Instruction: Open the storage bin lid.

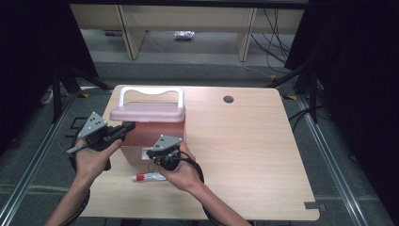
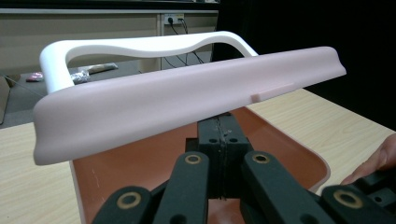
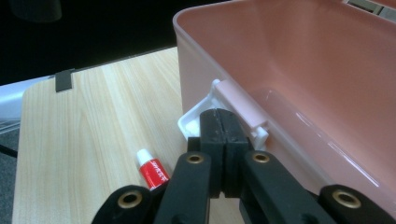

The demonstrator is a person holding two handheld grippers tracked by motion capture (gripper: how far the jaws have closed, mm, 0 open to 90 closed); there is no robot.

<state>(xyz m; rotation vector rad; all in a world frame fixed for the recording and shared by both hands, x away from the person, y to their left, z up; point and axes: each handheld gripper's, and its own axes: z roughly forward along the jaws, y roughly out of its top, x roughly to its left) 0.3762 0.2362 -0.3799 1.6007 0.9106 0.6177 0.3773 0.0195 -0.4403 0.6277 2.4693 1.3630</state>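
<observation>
A pink box (image 1: 136,137) stands on the left part of the table with its pink lid (image 1: 148,112) raised and a white handle (image 1: 150,90) behind it. My left gripper (image 1: 128,126) is shut, nothing between its jaws. Its tips (image 2: 223,125) sit under the lid's (image 2: 187,100) front edge, over the box's inside (image 2: 140,168). My right gripper (image 1: 151,153) is shut too, empty. Its tips (image 3: 219,115) are against the white latch (image 3: 198,119) on the box's front wall (image 3: 196,79). A small red and white tube (image 1: 148,177) lies on the table before the box, beside the right hand.
The wooden table (image 1: 244,150) has a round cable hole (image 1: 228,99) near its far edge. The tube (image 3: 152,170) lies just left of my right jaws. Black curtains stand on both sides, with shelving legs and cables on the floor beyond.
</observation>
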